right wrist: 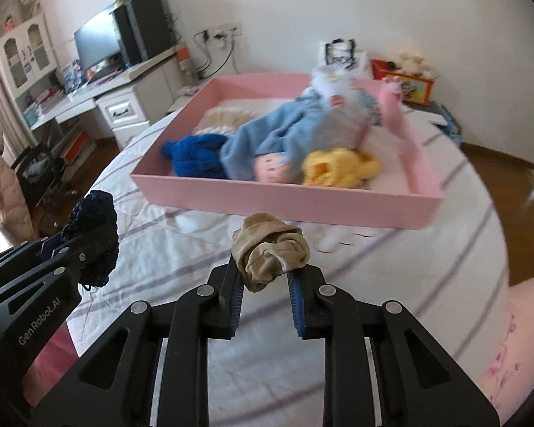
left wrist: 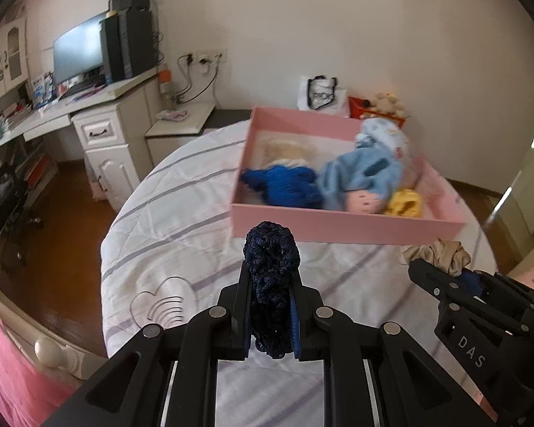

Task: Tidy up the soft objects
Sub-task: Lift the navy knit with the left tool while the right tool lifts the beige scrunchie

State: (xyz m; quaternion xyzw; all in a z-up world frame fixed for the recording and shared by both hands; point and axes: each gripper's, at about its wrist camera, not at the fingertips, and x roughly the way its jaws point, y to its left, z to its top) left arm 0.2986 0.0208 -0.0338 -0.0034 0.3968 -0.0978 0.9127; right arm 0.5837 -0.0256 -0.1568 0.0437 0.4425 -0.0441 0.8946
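Home bedroom: quilted bed [left wrist: 181, 213], white desk [left wrist: 99, 106], monitor [left wrist: 78, 51], wood floor [left wrist: 71, 249].

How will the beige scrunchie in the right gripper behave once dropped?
The scrunchie bunches in soft folds between the fingers, so it is probably floppy and light. Its gathered fabric looks unlikely to roll, and should land limp in the pink box.

Both wrist views face forward over bed [left wrist: 167, 220], sharing pink box [right wrist: 284, 199].
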